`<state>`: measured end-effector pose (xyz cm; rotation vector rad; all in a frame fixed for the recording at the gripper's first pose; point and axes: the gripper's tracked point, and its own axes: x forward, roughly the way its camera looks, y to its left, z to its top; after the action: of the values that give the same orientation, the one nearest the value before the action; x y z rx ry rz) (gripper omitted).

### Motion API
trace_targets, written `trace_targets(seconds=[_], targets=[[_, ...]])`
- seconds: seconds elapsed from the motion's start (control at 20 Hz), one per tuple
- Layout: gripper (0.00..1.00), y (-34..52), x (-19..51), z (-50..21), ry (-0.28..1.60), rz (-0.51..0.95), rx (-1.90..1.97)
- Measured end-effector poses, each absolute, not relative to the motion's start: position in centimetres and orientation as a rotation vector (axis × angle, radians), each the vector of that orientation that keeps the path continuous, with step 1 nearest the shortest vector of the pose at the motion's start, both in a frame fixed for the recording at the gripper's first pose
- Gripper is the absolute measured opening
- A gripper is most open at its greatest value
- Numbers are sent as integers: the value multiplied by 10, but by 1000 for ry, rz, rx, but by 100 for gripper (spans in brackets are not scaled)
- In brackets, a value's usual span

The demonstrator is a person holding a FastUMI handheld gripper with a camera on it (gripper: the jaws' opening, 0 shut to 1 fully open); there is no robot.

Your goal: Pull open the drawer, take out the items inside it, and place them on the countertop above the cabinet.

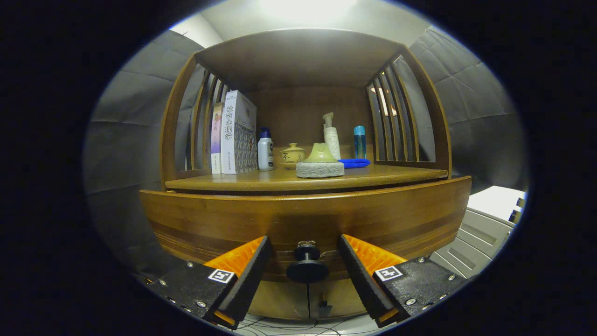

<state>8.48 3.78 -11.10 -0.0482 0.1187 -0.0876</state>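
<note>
A wooden cabinet fills the gripper view, and its drawer front [305,217] curves across just beyond my fingers. A dark round knob [307,266] sticks out of the drawer front, sitting between my two fingertips without touching either. My gripper [305,249] is open, its fingers spread to both sides of the knob. Above the drawer lies the wooden countertop [387,175]. The drawer's inside is hidden.
On the countertop stand books [235,133], a white bottle with a blue cap [265,150], a yellow lidded cup [292,155], a green piece on a grey stone base [320,164], a pump bottle [331,135], a blue tube [359,141] and a blue dish [354,163]. Grey furniture [485,228] stands to the right.
</note>
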Motion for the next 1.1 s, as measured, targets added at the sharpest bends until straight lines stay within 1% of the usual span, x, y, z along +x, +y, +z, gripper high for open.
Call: trace_targets(seconds=[0.1,0.25,0.55,0.8,0.9,1.1], targets=[[94,38,85,-112,117,-88,-42],[94,38,85,-126,189,-86,-8],[95,39,85,-126,197,-92,1],[95,36,91,-122,161,-102,-17],[95,36,91,-122,170,-88,-29],[95,38,80,-106,121,-53,-32]])
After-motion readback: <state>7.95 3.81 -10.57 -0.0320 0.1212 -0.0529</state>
